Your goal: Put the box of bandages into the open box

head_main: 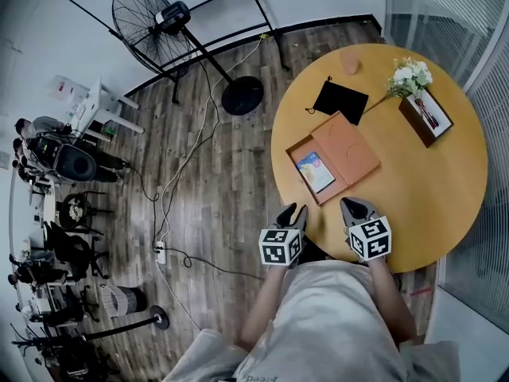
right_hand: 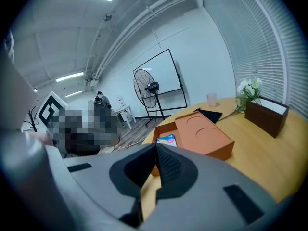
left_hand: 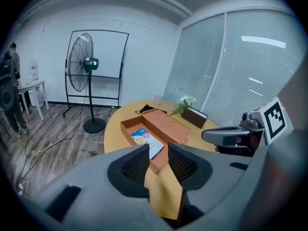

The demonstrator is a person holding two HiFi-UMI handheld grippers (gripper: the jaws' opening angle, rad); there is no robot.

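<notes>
1. The box of bandages (head_main: 316, 171) already lies flat inside the open box (head_main: 296, 151), which sits near the table's (head_main: 429, 189) left edge, with its lid (head_main: 347, 146) resting alongside toward the centre. The placing step looks done.
2. The left claw (head_main: 293, 213) has its jaws apart with nothing between them. The right claw (head_main: 355, 208) has its jaws together and is empty. Both hover at the table's near edge, clear of the box.
3. Probably no grasp remains. The next move calls only for keeping both claws off the box.
4. The head view alone shows both claws and the black pouch (head_main: 340, 99) together. The left gripper view shows the gap between its jaws. The right gripper view shows its jaw tips meeting and 2 round recesses in the lid.
</notes>
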